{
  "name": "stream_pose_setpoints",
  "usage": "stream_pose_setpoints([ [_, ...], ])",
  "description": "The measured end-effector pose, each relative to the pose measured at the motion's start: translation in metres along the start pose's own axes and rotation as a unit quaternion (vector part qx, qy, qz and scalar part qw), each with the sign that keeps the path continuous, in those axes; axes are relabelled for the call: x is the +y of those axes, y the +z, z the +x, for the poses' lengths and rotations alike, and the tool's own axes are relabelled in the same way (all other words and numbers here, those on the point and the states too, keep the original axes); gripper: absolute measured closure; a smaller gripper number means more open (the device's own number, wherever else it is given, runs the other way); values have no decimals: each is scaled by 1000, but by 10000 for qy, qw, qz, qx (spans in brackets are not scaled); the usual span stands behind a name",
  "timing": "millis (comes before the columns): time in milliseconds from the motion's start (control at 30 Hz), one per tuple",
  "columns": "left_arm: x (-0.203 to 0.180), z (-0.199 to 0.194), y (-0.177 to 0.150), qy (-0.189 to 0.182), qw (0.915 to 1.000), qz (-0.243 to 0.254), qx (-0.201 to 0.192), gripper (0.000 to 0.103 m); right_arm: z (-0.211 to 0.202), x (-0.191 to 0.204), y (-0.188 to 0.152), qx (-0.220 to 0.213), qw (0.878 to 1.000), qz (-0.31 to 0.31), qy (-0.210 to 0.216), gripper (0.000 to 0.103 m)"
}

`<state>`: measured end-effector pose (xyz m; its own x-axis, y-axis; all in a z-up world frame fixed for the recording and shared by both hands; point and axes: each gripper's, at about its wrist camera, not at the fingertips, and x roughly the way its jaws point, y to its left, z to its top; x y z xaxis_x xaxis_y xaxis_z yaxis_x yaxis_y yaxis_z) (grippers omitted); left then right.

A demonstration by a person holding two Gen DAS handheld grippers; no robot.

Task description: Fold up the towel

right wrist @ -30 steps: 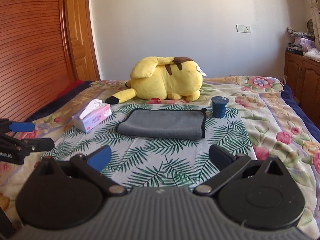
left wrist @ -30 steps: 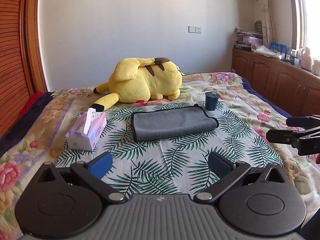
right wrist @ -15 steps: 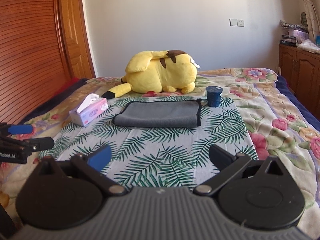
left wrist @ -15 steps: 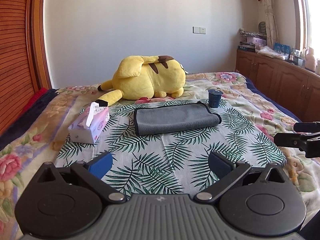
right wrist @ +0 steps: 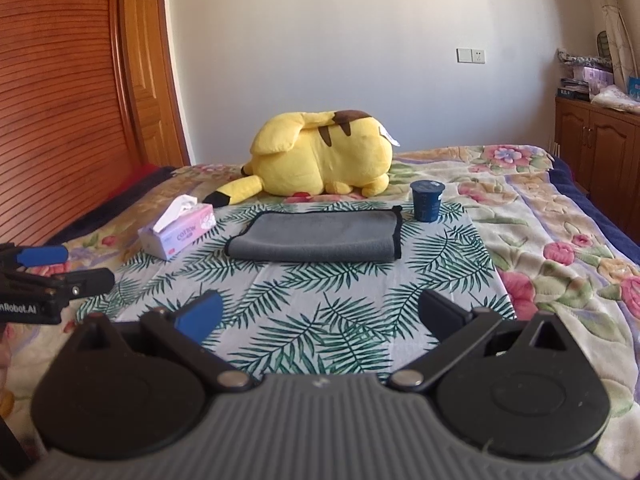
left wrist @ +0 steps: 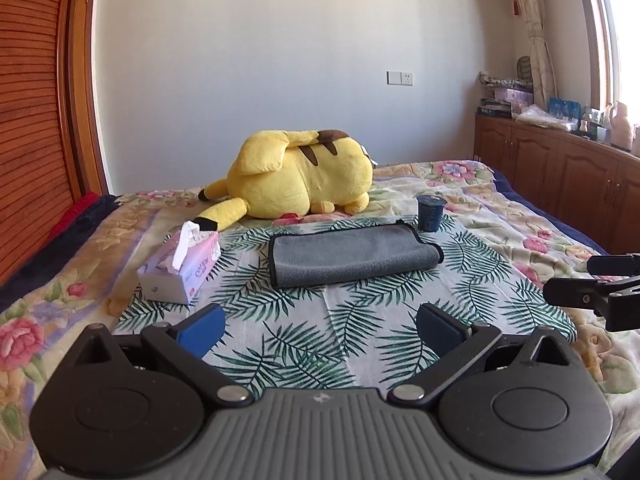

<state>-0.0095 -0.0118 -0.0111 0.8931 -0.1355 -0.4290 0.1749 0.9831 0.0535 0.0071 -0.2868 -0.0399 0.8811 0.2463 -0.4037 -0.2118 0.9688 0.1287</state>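
Observation:
A grey towel [left wrist: 352, 254] with a dark hem lies folded flat on the palm-leaf cloth [left wrist: 320, 332] on the bed; it also shows in the right wrist view [right wrist: 316, 238]. My left gripper [left wrist: 320, 326] is open and empty, well short of the towel. My right gripper [right wrist: 318, 314] is open and empty, also short of it. The right gripper's fingers [left wrist: 592, 290] show at the right edge of the left wrist view. The left gripper's fingers [right wrist: 52, 270] show at the left edge of the right wrist view.
A yellow plush toy [left wrist: 300, 180] lies behind the towel. A pink tissue box [left wrist: 180, 266] stands left of it. A dark blue cup [left wrist: 430, 212] stands at its far right corner. Wooden cabinets [left wrist: 560, 176] line the right wall and a slatted wooden door [right wrist: 60, 100] the left.
Both grippers have drawn back and risen from the towel, which now looks smaller and farther. Both stay open. The towel has not moved.

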Motion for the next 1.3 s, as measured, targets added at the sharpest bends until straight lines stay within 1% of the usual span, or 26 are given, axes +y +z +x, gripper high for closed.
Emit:
stream_pose_setpoints([
  [133, 3, -3, 1, 145, 9998, -54, -127, 19, -3, 1, 0, -160, 9998, -63, -74, 0],
  [300, 4, -6, 2, 315, 9992, 12, -264, 19, -6, 1, 1, -324, 9993, -91, -145, 0],
  [867, 13, -13, 4, 480, 9975, -168, -490, 19, -15, -2, 2, -676, 9972, -100, -318, 0],
  [1033, 13, -15, 3, 498, 9971, -134, -564, 19, -18, -2, 2, -816, 9957, -118, -414, 0],
  [1300, 12, -15, 2, 520, 9970, -60, -566, 19, -17, -4, 1, -831, 9954, -86, -466, 0],
])
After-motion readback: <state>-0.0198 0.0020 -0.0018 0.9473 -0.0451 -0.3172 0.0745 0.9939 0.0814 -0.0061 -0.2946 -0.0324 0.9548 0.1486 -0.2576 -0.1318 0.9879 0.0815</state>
